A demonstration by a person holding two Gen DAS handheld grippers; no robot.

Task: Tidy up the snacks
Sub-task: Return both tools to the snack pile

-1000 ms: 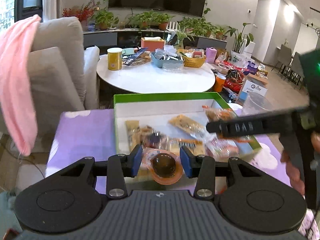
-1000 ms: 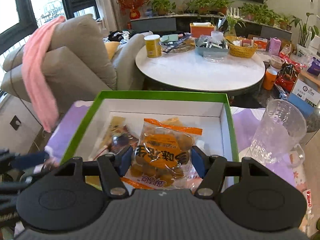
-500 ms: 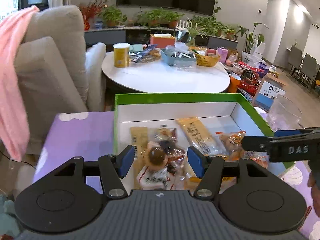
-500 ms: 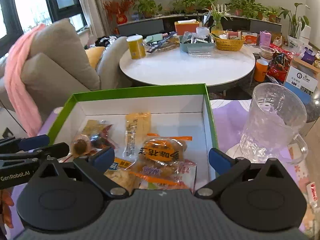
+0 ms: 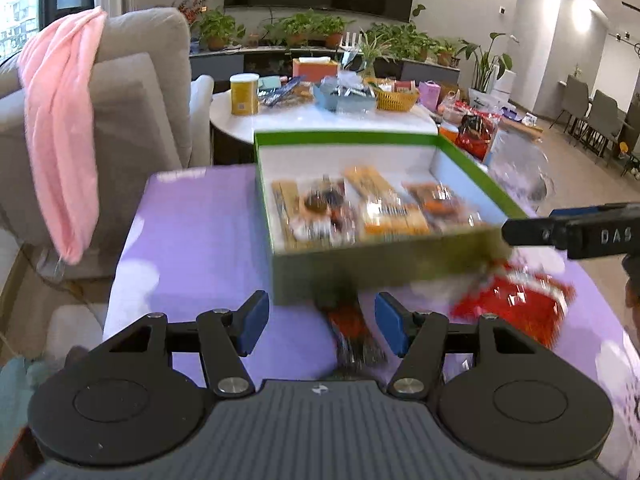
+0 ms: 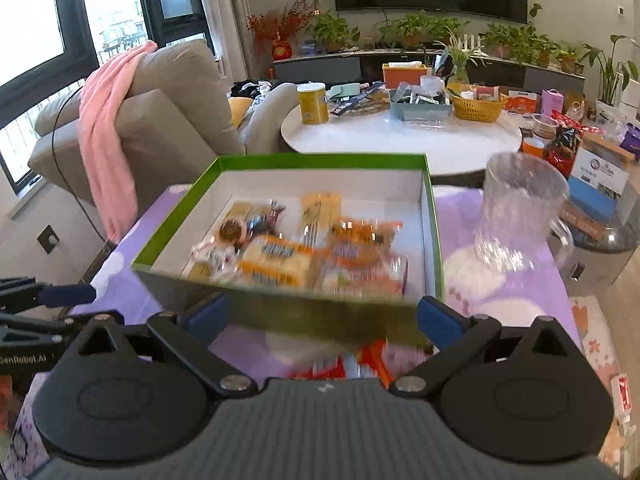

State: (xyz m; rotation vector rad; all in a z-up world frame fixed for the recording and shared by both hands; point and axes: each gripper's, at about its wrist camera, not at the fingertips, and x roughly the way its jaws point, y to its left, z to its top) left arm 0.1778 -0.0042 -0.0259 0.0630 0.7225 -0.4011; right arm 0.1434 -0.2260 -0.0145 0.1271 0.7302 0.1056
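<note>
Left wrist view, gripper: the left gripper [image 5: 318, 322] stands spread and empty above the purple tablecloth [image 5: 192, 240], pulled back to the near side of the green box [image 5: 360, 268]; a second ago it pinched a round jelly cup over the box.
Left wrist view, box: the jelly cup [image 5: 316, 204] now lies inside among the other wrapped snacks, toward the left.
Left wrist view, next in line: a dark, orange-striped packet [image 5: 352, 336] lies on the cloth right below the spread fingers, and a red bag [image 5: 516, 304] sits just beside the box's near right corner.
Left wrist view, neighbour: the right gripper [image 5: 532, 232] reaches in from the right edge above that red bag.

Right wrist view, gripper: the right gripper [image 6: 322, 312] is spread as wide as it goes, nothing between its fingers; a second ago it gripped an orange peanut packet.
Right wrist view, box: that orange packet [image 6: 364, 236] rests inside, right of centre.
Right wrist view, leftovers: a blurred red-and-orange wrapper [image 6: 360, 362] lies on the cloth below the box's near wall.
Right wrist view, bystander: a clear plastic jug [image 6: 520, 216] stands right of the box, apart from it.

Meaning: two snacks look delivered; both hands appear free for those left outside.
</note>
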